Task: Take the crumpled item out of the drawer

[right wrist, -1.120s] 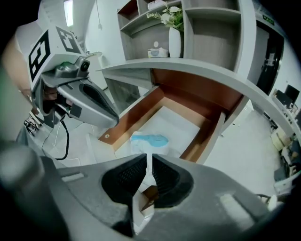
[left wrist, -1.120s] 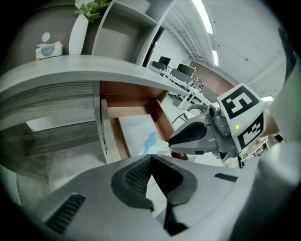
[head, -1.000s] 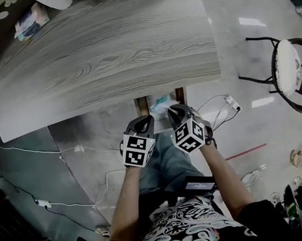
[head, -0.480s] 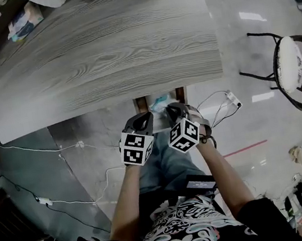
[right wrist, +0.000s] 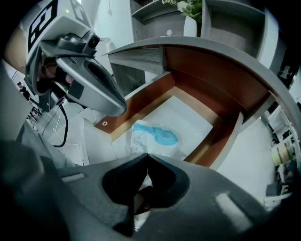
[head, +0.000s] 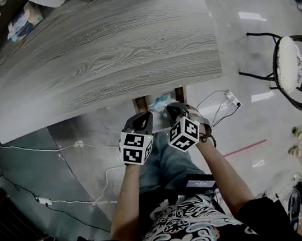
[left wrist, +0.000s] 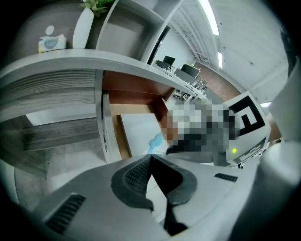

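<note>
Crumpled white-and-blue packet lies on the floor of the pulled-out drawer with brown wooden walls and a white bottom, toward its near end. Nothing else is seen in the drawer. The drawer projects from under the grey wood-grain tabletop, at 12 o'clock from both grippers.

Left gripper: jaws clenched, tips together, nothing between them. It points into the drawer, with the packet at its 1 o'clock, apart from it.

Right gripper: jaws clenched, tips meeting right at the packet's near edge. Cannot tell whether they pinch it.

Floor, head view: white cables at 9 o'clock of the grippers. Black-framed stool with round white seat at 3 o'clock, well apart.
</note>
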Demonstrator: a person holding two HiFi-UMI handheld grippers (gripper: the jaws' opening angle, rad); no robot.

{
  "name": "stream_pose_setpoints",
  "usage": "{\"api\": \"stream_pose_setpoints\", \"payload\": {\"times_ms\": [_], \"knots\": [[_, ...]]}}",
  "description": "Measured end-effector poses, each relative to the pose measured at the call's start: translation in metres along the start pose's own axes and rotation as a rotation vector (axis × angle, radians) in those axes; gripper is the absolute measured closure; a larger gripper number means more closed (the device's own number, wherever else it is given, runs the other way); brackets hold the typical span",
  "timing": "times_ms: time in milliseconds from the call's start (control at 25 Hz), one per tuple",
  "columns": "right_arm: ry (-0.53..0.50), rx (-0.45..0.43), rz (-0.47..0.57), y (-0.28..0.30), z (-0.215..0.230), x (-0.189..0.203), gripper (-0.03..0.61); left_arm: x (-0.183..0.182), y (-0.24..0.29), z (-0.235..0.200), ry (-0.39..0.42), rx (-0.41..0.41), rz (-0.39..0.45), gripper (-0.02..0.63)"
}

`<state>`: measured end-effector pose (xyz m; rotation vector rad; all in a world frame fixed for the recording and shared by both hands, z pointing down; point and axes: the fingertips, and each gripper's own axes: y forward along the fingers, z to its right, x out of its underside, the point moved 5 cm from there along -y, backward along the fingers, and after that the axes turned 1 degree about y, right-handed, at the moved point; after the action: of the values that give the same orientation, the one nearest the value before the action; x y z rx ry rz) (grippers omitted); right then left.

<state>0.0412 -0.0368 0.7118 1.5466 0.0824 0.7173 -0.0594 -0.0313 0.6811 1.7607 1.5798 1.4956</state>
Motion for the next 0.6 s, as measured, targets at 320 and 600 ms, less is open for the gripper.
{"api": "stream_pose_setpoints", "payload": {"times_ms": [320,600], "knots": [[0.030,-0.002,0.034,-0.009,0.001,-0.005,0.569,-0.005,-0.003,0.000,0.002,-0.002,0.009,0.613],[0.059,-0.003,0.058,-0.019,0.001,-0.012,0.569,-0.009,-0.010,-0.002,-0.002,-0.005,0.016,0.614]]}}
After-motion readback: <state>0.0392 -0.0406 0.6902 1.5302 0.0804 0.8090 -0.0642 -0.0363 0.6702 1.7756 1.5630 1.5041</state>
